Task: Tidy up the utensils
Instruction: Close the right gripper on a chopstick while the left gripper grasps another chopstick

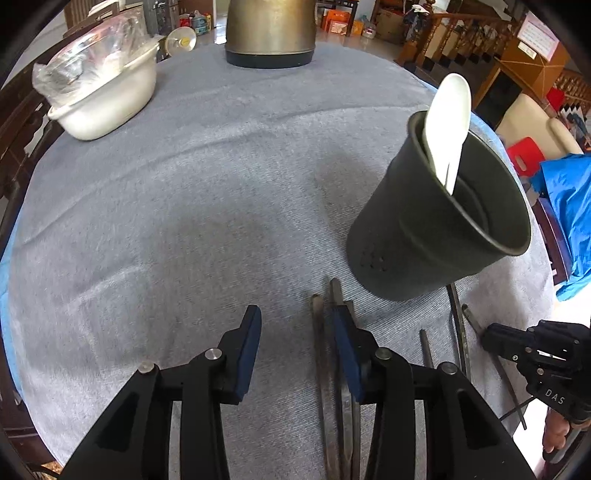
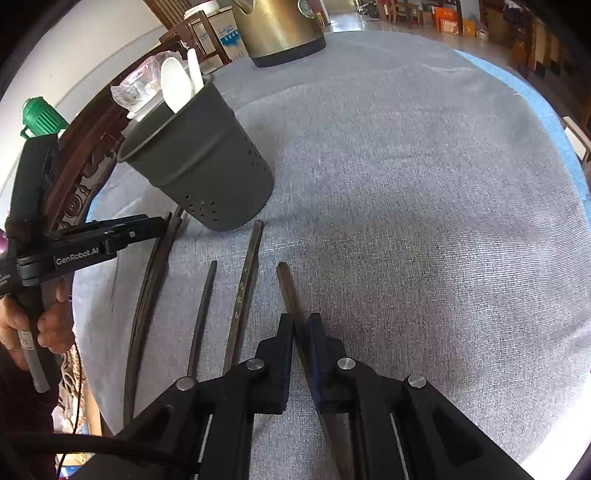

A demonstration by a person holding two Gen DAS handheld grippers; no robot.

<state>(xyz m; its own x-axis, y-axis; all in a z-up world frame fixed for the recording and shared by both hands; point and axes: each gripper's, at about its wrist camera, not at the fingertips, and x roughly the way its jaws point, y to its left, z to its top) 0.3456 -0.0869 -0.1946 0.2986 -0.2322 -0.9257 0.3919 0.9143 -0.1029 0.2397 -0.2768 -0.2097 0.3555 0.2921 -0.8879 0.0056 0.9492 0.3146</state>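
A round table under a grey-blue cloth (image 2: 406,166) fills both views, with wooden furniture and a tiled floor beyond its far edge. At that far edge stands a brass-coloured kettle (image 1: 270,31) on a dark base, and toward the table's far-left edge in the left wrist view sits a white pot (image 1: 107,99) covered with clear plastic wrap. A dark perforated utensil holder (image 1: 439,218) stands upright near the table's near edge, holding a white spoon (image 1: 448,125) that leans against its rim. In front of the holder, along the near edge, several dark chopsticks lie loose on the cloth, roughly parallel and pointing away from the person. The right gripper (image 2: 301,325) points steeply down with its jaws drawn almost together on one brown chopstick (image 2: 286,280), whose tip sticks out ahead of the blue pads. Just beside it lie a chopstick with pale markings (image 2: 245,288) and a thinner black one (image 2: 205,306), both apart from the pads. The left gripper (image 1: 295,325) hangs over the cloth with its jaws partly apart and only bare cloth in the gap; a pair of chopsticks (image 1: 319,347) lies right by its right-hand finger (image 1: 345,354), and whether that finger touches them cannot be told. A hand (image 2: 44,328) grasps the left gripper's handle.
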